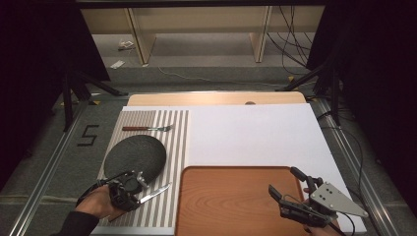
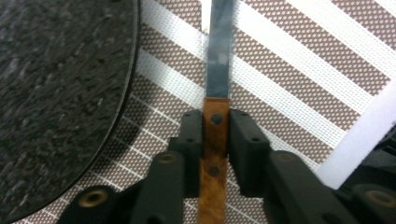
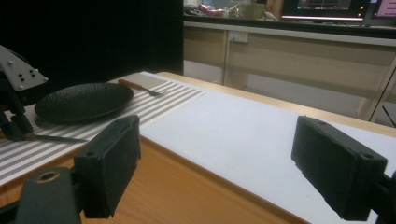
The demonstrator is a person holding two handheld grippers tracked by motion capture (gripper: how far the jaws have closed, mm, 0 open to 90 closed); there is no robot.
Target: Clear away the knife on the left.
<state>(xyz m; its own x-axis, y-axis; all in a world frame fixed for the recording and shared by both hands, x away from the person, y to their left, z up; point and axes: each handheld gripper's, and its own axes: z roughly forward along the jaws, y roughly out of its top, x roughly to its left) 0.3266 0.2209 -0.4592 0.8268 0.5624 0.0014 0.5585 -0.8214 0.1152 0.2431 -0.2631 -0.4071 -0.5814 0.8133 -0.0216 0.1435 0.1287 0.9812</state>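
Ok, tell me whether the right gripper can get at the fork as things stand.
Probably yes: the right gripper is open and empty, and nothing stands on the white sheet between it and the fork.

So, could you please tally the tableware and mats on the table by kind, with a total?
Knife, held in the left gripper: 1
Fork: 1
Dark plate: 1
Striped placemat: 1
Wooden tray: 1
White mat: 1
Total: 6

Dim room, dark edges (close-ups blurry)
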